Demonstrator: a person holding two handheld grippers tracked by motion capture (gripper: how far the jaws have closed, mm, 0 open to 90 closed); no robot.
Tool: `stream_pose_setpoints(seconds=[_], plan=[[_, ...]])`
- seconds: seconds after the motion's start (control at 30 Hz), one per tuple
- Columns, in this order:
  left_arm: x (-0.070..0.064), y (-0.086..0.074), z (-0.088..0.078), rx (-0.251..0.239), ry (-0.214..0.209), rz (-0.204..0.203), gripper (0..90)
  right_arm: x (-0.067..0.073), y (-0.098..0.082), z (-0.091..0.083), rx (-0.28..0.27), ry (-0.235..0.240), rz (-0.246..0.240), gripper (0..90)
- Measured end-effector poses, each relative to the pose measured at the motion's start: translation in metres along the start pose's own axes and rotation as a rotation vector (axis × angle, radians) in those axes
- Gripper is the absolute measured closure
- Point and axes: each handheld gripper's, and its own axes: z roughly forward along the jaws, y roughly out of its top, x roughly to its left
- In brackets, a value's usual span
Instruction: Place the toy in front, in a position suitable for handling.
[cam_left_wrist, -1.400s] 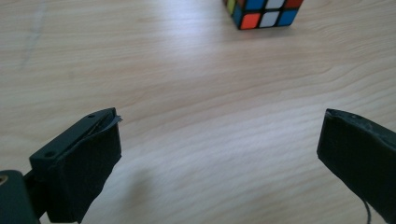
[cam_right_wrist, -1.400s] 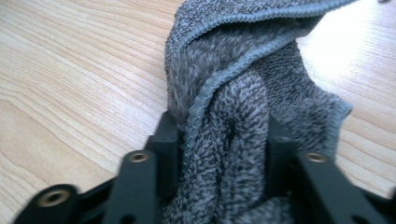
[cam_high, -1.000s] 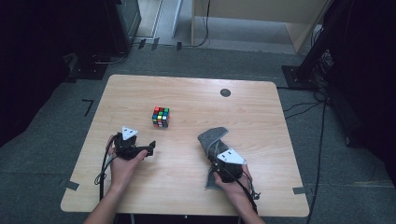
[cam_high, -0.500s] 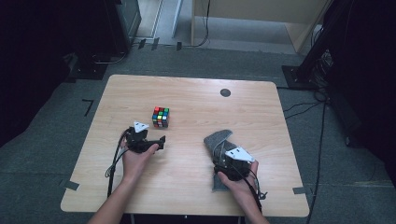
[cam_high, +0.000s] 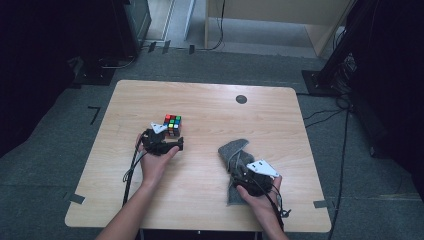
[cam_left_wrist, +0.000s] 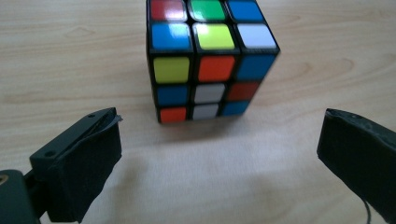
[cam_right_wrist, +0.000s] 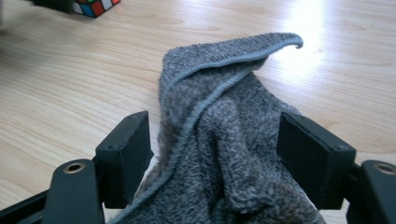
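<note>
High view: left gripper (cam_high: 172, 145) just short of the cube (cam_high: 172, 124) on the table (cam_high: 210, 107).

Left gripper view: jaws wide, empty — cube rigid, slick; grip opposite flat faces.

Right gripper view: jaws just opened, cloth (cam_right_wrist: 224, 158) between them, unpressed — soft, limp.

Scrambled puzzle cube (cam_left_wrist: 211, 60) upright on table, crumpled grey towel (cam_right_wrist: 224, 154) well apart
</note>
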Motion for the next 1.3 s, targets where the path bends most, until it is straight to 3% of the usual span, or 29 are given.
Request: stream_pose_setpoints(seconds=[0.2,0.27,0.3,0.37,0.47,0.63,0.7,0.77,0.87,0.9,1.0,1.07,1.17,1.23,1.3], plan=[[-0.006,0.01,0.015,-0.019,0.052,-0.032,7.5,0.003,-0.001,0.001,0.002,-0.002,-0.017,26.8],[-0.007,0.013,0.02,-0.002,0.073,-0.041,8.6,0.002,-0.002,0.003,0.007,-0.004,-0.016,26.9],[-0.007,0.014,0.022,0.004,0.075,-0.053,14.9,0.002,-0.002,0.004,0.01,-0.004,-0.016,26.9],[-0.007,0.017,0.025,0.026,0.089,-0.066,18.2,0.001,-0.003,0.005,0.016,-0.007,-0.013,26.9],[-0.005,0.018,0.026,0.011,0.085,-0.086,27.6,0.003,-0.002,0.004,0.013,-0.006,-0.019,26.6],[-0.004,0.018,0.023,0.012,0.092,-0.048,34.1,0.006,-0.006,0.01,0.042,-0.005,-0.03,29.1],[-0.003,0.018,0.018,0.02,0.045,-0.045,34.2,0.002,-0.008,0.014,0.056,0.003,-0.01,43.4],[-0.004,0.016,0.009,0.002,0.018,-0.012,34.3,-0.002,-0.012,0.019,0.071,0.018,-0.01,56.0],[-0.005,0.012,-0.008,-0.03,-0.035,0.032,34.3,-0.008,-0.013,0.024,0.085,0.052,0.015,66.3],[-0.005,0.01,-0.016,-0.042,-0.075,0.05,34.3,-0.009,-0.013,0.024,0.084,0.054,0.02,68.9],[-0.007,0.002,-0.036,-0.072,-0.151,0.094,34.3,-0.011,-0.009,0.022,0.072,0.059,0.033,74.4],[-0.009,-0.002,-0.049,-0.065,-0.202,0.132,34.3,-0.011,-0.005,0.02,0.052,0.076,0.055,76.0],[-0.013,-0.012,-0.067,-0.067,-0.258,0.192,34.3,-0.007,0.006,0.015,0.0,0.133,0.074,76.4],[-0.017,-0.02,-0.075,-0.075,-0.279,0.228,34.3,0.0,0.016,0.011,-0.02,0.173,0.062,76.5],[-0.021,-0.027,-0.082,-0.082,-0.312,0.245,34.3,0.009,0.026,0.005,-0.052,0.21,0.065,76.4]])
